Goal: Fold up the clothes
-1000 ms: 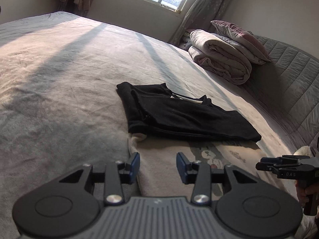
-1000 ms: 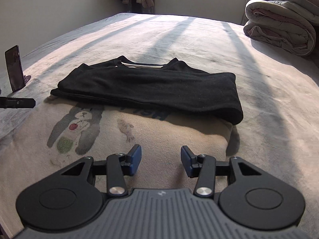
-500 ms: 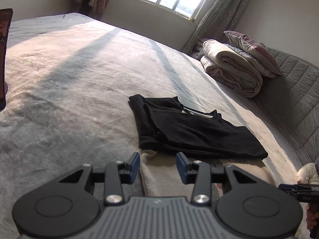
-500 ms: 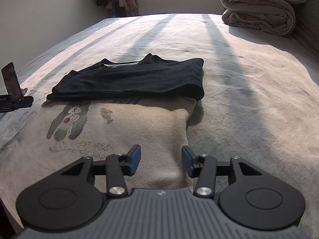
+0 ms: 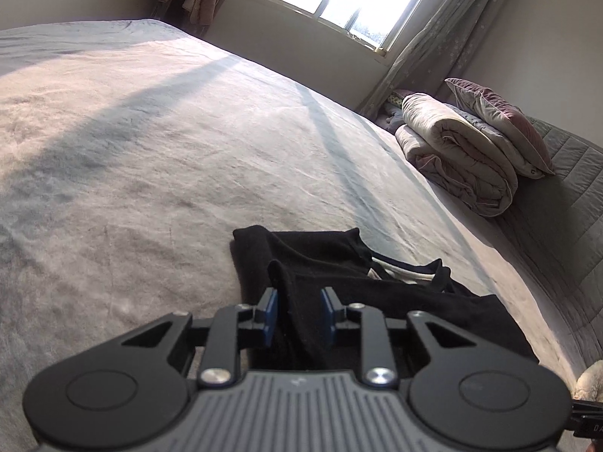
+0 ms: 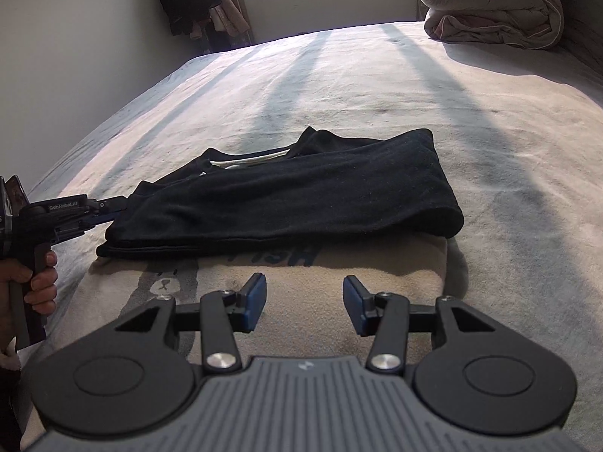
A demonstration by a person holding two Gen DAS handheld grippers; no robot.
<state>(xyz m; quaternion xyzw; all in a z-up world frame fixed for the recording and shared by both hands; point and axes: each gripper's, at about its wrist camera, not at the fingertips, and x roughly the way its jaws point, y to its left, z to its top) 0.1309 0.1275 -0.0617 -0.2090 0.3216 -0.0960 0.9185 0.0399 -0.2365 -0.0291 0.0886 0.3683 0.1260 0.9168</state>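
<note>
A folded black garment (image 6: 301, 192) lies on top of a beige printed garment (image 6: 331, 275) on the bed. In the left wrist view the black garment (image 5: 377, 293) fills the lower middle. My left gripper (image 5: 299, 316) is open, its blue pads on either side of the garment's left edge; it also shows in the right wrist view (image 6: 113, 207) at that end. My right gripper (image 6: 303, 299) is open and empty over the beige garment, short of the black one.
The grey bed cover (image 5: 150, 150) stretches wide to the left and far side. A rolled duvet (image 5: 459, 158) and a pillow (image 5: 501, 120) lie at the headboard. A phone (image 6: 15, 192) stands at the bed's left edge. Hanging clothes (image 6: 196, 3) are by the window.
My left gripper has moved forward to the black garment's left end, with the cloth now between its fingers. My right gripper has come closer to the garments and stays open.
</note>
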